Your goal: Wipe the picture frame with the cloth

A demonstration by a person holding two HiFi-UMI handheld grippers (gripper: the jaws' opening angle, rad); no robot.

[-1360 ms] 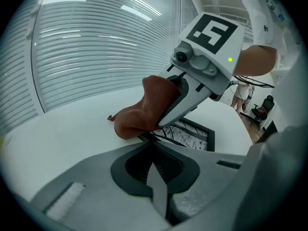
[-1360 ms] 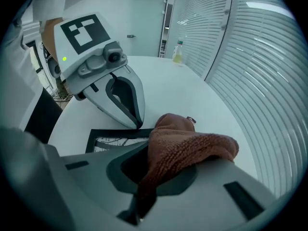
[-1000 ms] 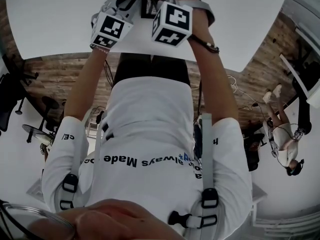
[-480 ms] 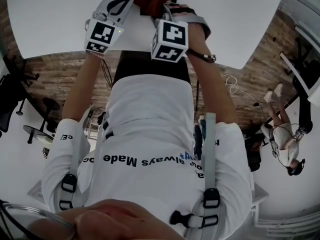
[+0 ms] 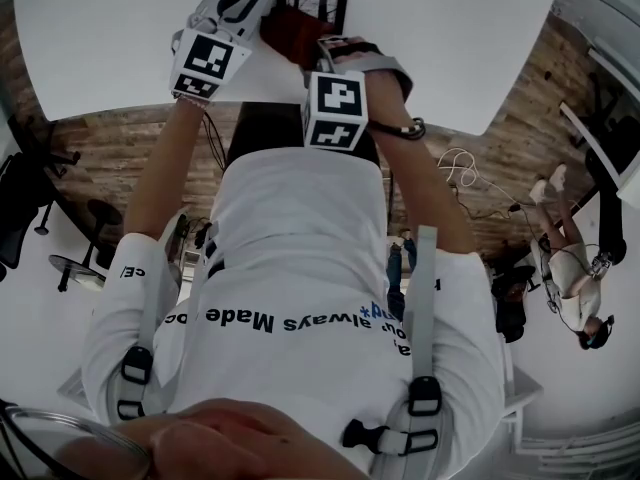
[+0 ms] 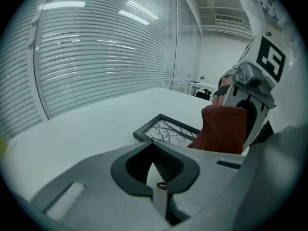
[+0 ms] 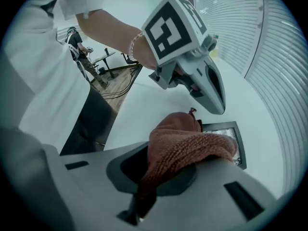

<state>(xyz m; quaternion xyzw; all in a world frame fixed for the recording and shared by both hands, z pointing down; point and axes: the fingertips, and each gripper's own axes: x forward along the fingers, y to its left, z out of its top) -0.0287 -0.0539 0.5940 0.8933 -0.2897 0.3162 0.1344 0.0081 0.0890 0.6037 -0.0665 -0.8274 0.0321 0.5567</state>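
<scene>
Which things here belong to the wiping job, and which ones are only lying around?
For the job: rust-red knitted cloth in the right tongs; black picture frame on the white table.
Lying about: black office chair; white cables on the wooden floor.

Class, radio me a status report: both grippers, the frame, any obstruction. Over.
Left gripper shut, empty. Right gripper shut on cloth. Picture frame flat on table, cloth at one end. No obstruction seen.

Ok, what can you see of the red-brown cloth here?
The rust-red terry cloth is bunched and clamped in the right gripper, its bulk folded over one jaw with a small loop tag sticking up. It hangs over the near end of the black picture frame lying flat on the white table; contact cannot be confirmed.
</scene>
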